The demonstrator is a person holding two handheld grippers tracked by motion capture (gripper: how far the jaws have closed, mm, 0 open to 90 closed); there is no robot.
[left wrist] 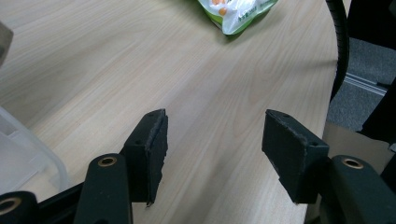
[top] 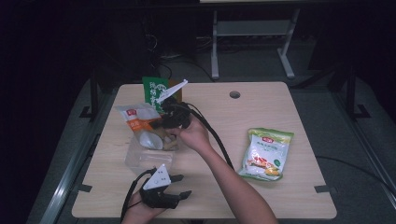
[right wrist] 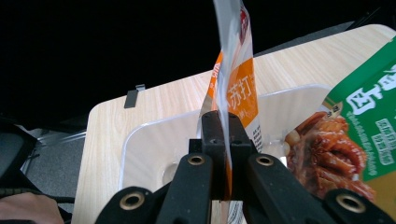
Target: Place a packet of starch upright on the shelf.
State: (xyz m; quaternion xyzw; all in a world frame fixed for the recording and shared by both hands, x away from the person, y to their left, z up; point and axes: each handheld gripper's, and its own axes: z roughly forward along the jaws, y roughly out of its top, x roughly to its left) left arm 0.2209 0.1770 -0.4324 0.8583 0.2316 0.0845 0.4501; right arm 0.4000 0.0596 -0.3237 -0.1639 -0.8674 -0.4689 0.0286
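My right gripper [top: 162,123] is shut on an orange and white snack bag [top: 137,119] and holds it over a clear plastic container [top: 147,154] at the table's left middle. In the right gripper view the jaws [right wrist: 223,126] pinch the bag's [right wrist: 236,88] edge, which stands upright above the container [right wrist: 154,144]. A green snack bag [right wrist: 359,126] with a food picture lies partly in the container, also green behind it [top: 154,91]. My left gripper [top: 183,185] rests open near the front edge, nothing between its jaws [left wrist: 215,140].
A green and white snack bag [top: 266,154] lies flat on the table's right side, its end visible ahead of the left gripper [left wrist: 236,11]. The container's corner [left wrist: 18,154] sits just left of the left gripper. A black cable [top: 219,140] trails along the right forearm.
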